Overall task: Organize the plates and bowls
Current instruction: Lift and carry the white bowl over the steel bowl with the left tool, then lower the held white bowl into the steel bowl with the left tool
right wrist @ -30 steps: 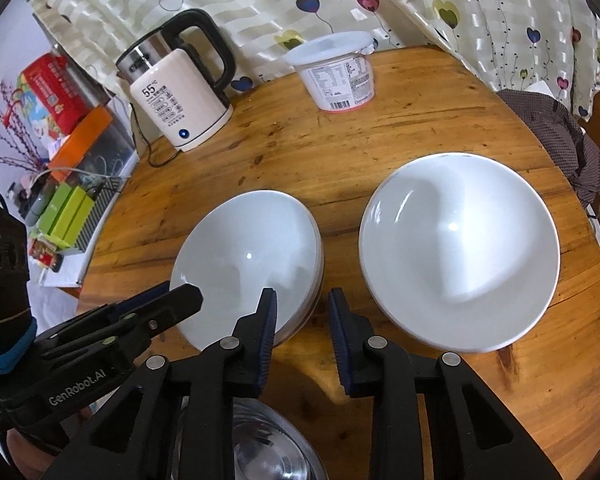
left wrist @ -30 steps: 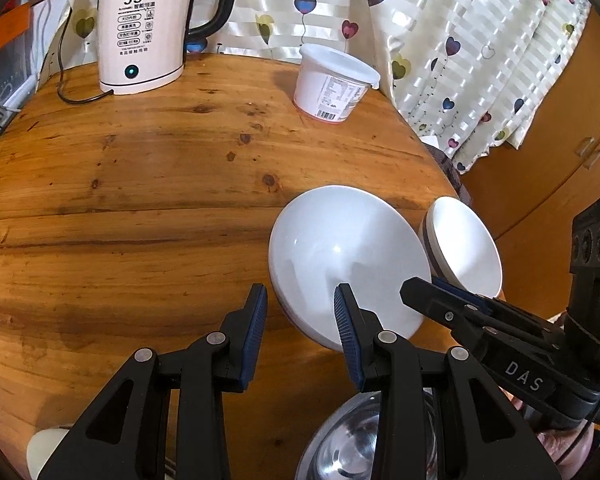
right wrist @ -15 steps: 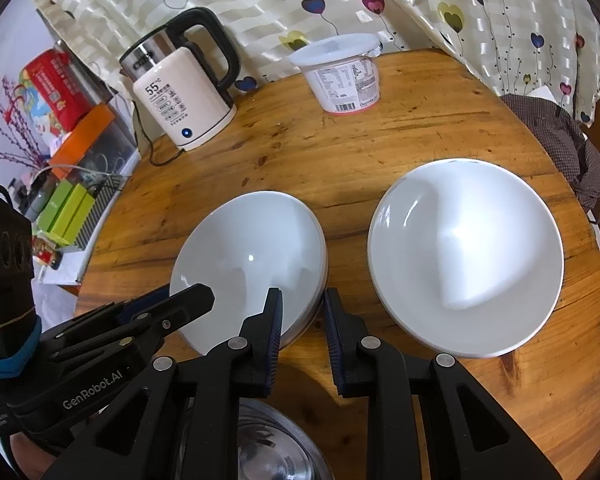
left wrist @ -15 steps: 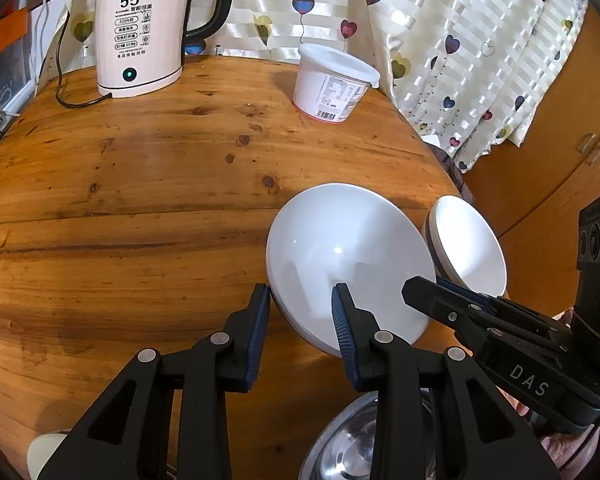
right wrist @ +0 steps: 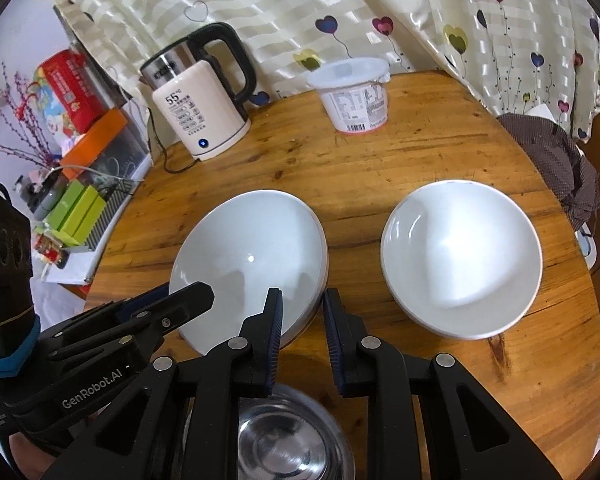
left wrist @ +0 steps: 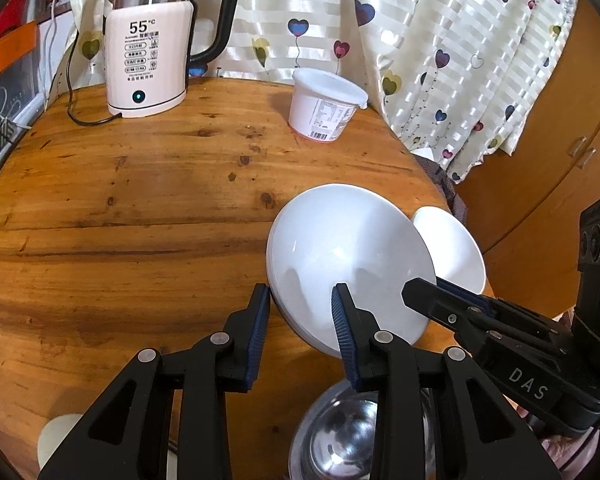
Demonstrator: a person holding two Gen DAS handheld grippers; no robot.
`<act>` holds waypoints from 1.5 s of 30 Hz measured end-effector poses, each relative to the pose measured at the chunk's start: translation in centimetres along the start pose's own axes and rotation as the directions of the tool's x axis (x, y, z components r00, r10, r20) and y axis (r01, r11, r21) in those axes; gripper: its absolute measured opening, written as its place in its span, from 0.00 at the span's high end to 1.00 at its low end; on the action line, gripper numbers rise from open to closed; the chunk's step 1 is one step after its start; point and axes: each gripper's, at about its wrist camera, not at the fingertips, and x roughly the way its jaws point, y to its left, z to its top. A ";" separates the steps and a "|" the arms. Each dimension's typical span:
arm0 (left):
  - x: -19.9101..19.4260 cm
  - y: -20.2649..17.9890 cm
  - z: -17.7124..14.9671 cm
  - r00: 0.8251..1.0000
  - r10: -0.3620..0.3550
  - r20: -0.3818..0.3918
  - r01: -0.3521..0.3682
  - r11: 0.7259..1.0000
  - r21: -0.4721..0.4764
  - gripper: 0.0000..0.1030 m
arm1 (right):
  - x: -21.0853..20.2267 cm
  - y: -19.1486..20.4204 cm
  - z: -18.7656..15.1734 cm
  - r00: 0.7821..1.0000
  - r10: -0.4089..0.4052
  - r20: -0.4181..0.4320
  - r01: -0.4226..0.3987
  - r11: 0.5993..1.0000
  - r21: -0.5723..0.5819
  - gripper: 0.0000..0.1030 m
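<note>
White bowl (left wrist: 348, 264) rim between open left tool (left wrist: 300, 320) fingers.

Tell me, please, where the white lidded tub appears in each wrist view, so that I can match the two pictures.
Left wrist view: the white lidded tub stands at the table's far edge, upper centre, right of the kettle.
Right wrist view: the tub sits upper centre, at the far edge before the curtain, again right of the kettle.
Shared landmark: the kettle marked 55.
</note>
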 end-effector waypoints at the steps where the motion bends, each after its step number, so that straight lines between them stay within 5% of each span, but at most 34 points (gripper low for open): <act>1: -0.2 -0.1 -0.1 1.000 0.000 0.003 0.000 1.000 0.001 0.68 | -0.2 0.1 -0.1 1.000 0.000 0.003 0.000 1.000 -0.001 0.80; 27: -6.4 -1.9 -4.8 0.999 -0.002 0.043 0.001 0.999 0.035 0.68 | -7.0 3.0 -5.0 0.998 -0.016 0.056 0.018 0.999 -0.031 0.80; 45: -5.6 -2.8 -9.0 0.999 0.006 -0.036 -0.005 0.999 0.037 0.68 | -7.1 1.5 -9.4 1.000 -0.024 -0.006 0.024 1.000 0.002 0.80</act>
